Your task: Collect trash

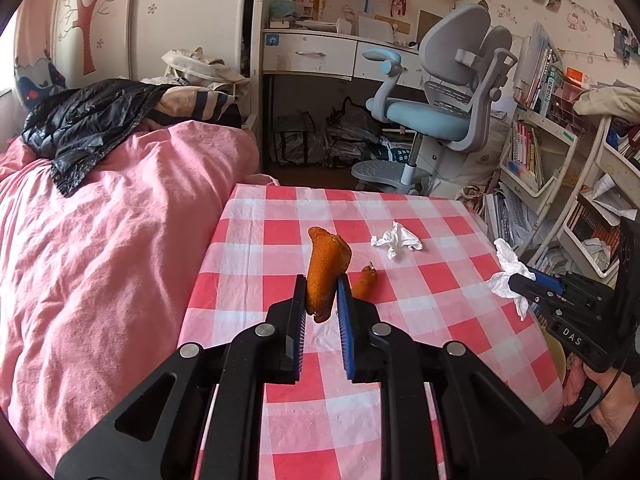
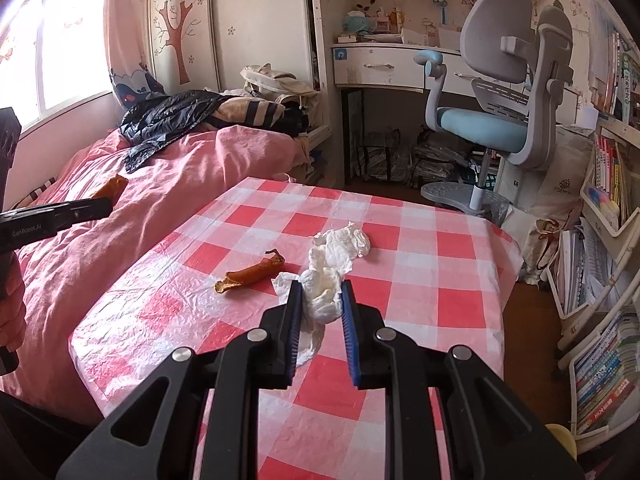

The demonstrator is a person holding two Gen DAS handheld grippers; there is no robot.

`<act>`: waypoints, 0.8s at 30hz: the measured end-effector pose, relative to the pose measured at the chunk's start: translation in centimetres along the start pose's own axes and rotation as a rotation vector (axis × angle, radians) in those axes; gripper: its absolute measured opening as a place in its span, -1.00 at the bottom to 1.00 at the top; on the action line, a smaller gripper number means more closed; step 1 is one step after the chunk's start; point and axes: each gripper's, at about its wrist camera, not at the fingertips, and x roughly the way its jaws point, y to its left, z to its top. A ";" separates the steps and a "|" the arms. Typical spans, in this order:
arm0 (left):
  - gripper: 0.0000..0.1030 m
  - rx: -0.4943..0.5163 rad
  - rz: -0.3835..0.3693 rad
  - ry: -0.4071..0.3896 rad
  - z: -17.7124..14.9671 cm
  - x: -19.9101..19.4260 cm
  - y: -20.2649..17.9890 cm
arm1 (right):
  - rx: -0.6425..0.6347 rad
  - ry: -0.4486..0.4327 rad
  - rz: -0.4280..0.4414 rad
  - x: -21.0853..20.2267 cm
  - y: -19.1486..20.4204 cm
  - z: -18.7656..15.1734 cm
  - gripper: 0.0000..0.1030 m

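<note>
My left gripper [image 1: 321, 284] is shut on a large orange peel [image 1: 324, 268], held up above the red-checked table [image 1: 440, 280]. From the right wrist view that same peel [image 2: 114, 186] sticks out of the left gripper [image 2: 108, 202] over the bed. My right gripper [image 2: 320, 292] is shut on a crumpled white tissue [image 2: 324, 292], lifted over the table; in the left wrist view it [image 1: 516, 284] shows at the right edge with the tissue [image 1: 508, 272]. A smaller orange peel [image 2: 252, 274] and another crumpled tissue [image 2: 344, 240] lie on the cloth.
A bed with pink bedding [image 1: 100, 240] and a black jacket [image 1: 88, 120] runs along the table's left side. Beyond the table stand a blue-grey desk chair [image 1: 440, 108] and a white desk [image 1: 320, 56]. Bookshelves [image 2: 600, 280] line the right.
</note>
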 end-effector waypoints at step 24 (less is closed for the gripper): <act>-0.72 -0.010 0.004 -0.009 0.4 -0.3 0.2 | -0.058 0.020 -0.005 0.7 1.4 -0.2 -0.59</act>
